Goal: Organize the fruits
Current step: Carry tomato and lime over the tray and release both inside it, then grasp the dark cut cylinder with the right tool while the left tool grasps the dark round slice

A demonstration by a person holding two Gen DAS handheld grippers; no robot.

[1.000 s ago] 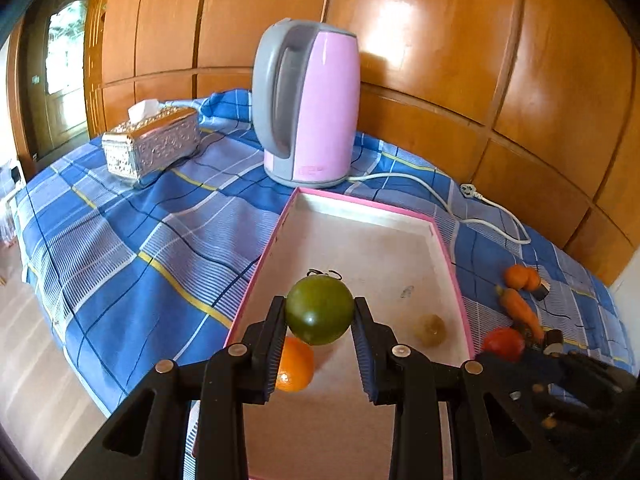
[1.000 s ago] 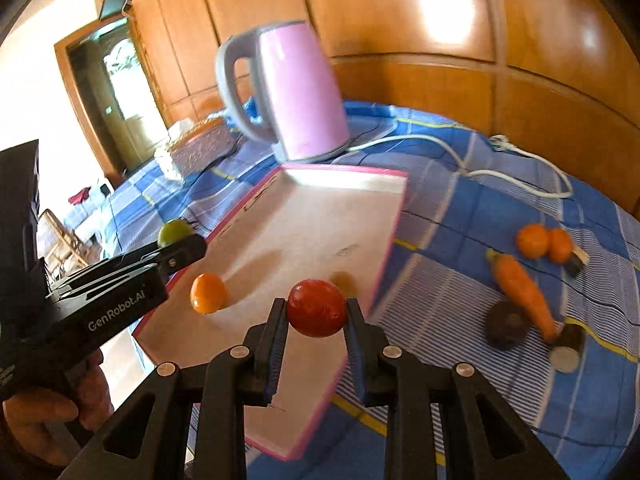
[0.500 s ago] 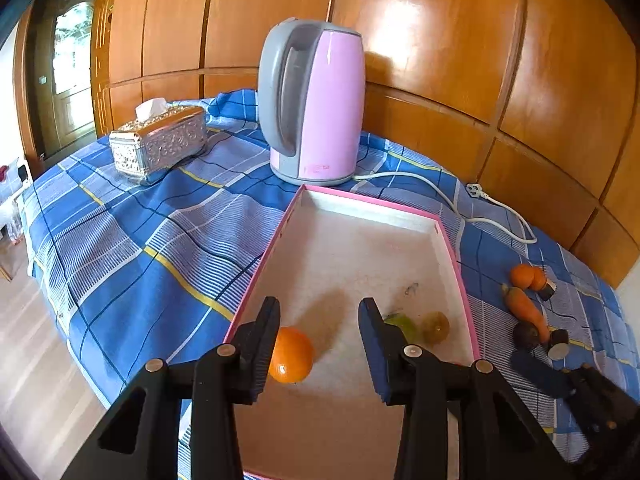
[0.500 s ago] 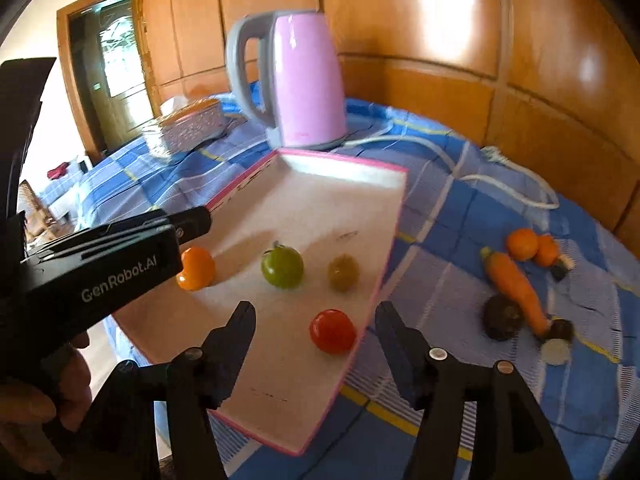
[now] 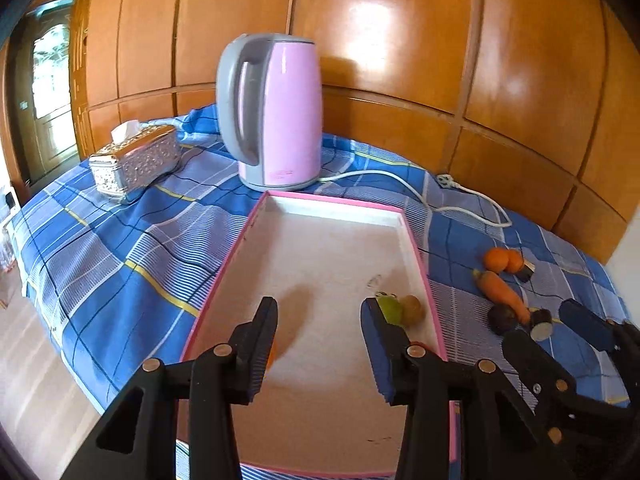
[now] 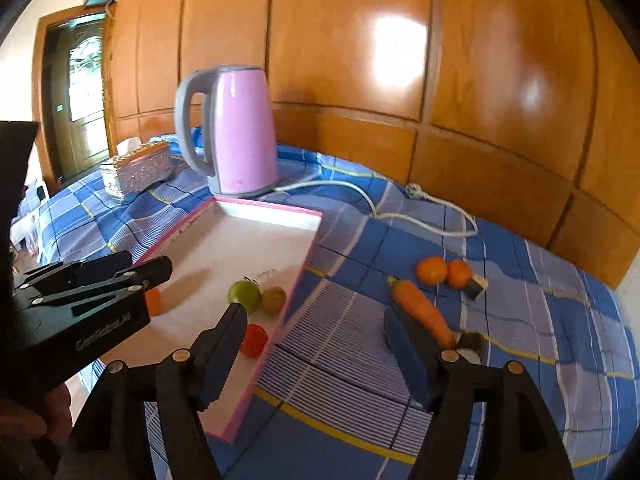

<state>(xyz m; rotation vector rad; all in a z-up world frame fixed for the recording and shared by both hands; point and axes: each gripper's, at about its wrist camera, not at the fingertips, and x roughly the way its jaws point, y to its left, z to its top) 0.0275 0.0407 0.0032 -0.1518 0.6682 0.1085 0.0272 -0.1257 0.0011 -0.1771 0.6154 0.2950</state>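
Both grippers hover empty over the pink tray, jaws apart and opening: left gripper, right gripper. 4 fruits lie in the tray: 1 green, 1 brownish, 1 red, 1 orange. Placing looks done; next comes reaching for the 2 oranges on the cloth beside 1 carrot

Pink-rimmed tray, white floor, holds four fruits: green tomato touching a brownish kiwi-like fruit near the right rim, red tomato just in front of them, orange at left, partly hidden. Two more oranges side by side on the blue checked cloth, well right of tray.
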